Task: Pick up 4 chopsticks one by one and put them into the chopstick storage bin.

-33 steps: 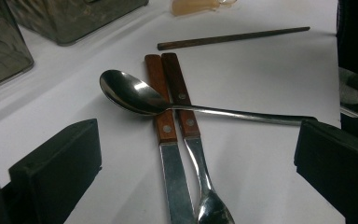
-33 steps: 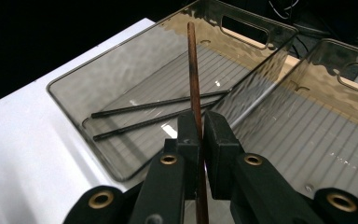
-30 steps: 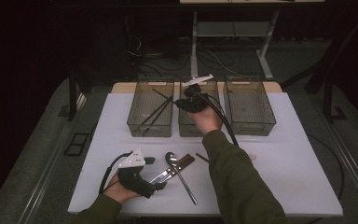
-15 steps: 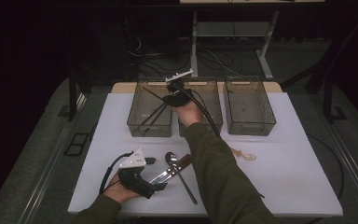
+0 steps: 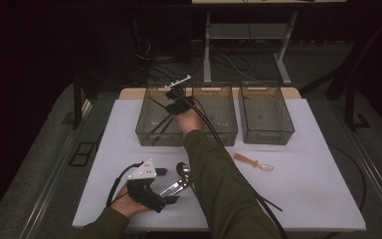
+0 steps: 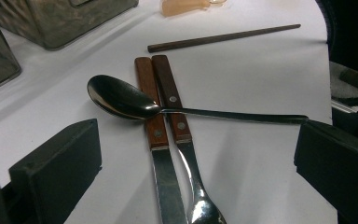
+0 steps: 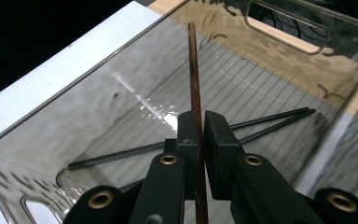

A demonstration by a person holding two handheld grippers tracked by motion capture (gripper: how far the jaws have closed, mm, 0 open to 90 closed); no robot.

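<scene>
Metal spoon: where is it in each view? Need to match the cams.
High view: metal spoon low centre on the white table, just right of the left gripper.
Left gripper view: centre, its bowl left, its neck crossing two wood-handled utensils.
Right gripper view: faces into the left bin, right gripper clamping a chopstick.
Shared landmark: peach spoon, also at the left gripper view's top edge.

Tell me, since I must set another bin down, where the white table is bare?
Bare: the white table right of the amber plastic spoon, below the right clear bin. Crowded: the wood-handled cutlery by the left gripper.
</scene>
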